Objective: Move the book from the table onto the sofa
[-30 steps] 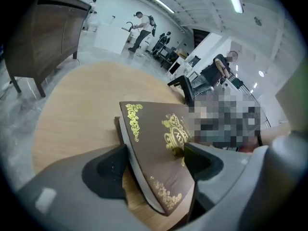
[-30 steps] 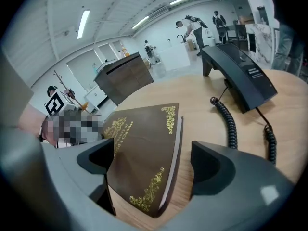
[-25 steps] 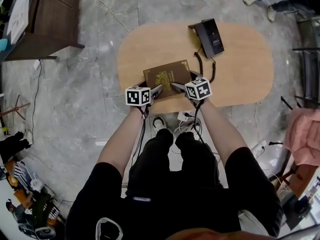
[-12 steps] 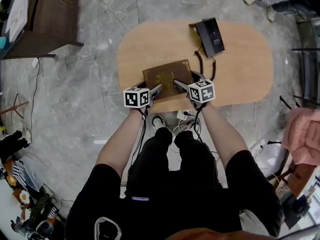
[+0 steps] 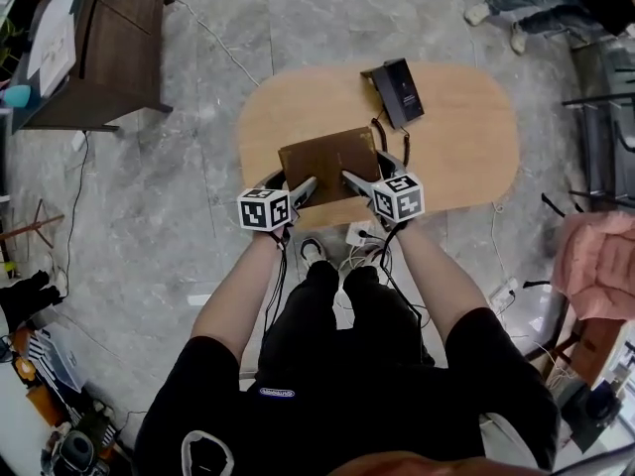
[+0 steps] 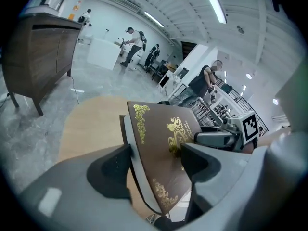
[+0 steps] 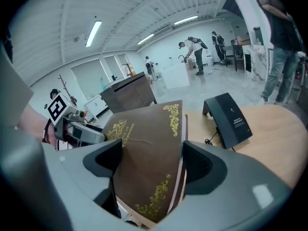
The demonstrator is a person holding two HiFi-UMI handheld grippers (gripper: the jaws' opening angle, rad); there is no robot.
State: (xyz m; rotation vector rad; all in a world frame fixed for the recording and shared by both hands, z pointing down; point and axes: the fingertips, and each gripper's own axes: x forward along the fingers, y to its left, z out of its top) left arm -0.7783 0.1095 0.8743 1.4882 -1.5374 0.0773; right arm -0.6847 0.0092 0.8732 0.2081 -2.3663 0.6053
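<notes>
A brown book (image 5: 327, 159) with gold ornament is held over the near edge of the oval wooden table (image 5: 456, 137). My left gripper (image 5: 303, 188) is shut on its near left corner and my right gripper (image 5: 357, 181) on its near right corner. In the left gripper view the book (image 6: 163, 143) tilts up between the jaws of the left gripper (image 6: 154, 162), clear of the table (image 6: 91, 124). In the right gripper view the book (image 7: 144, 153) fills the gap of the right gripper (image 7: 149, 165).
A black device (image 5: 397, 92) with a coiled cable stands on the table's far side, also in the right gripper view as the black device (image 7: 228, 119). A dark wooden cabinet (image 5: 99, 58) stands far left. Pink cloth (image 5: 595, 266) lies at the right. A person's feet (image 5: 496, 8) are beyond the table.
The book has come up off the tabletop and tilted, held at both near corners. Both grippers have shifted slightly toward me and to the left with it.
</notes>
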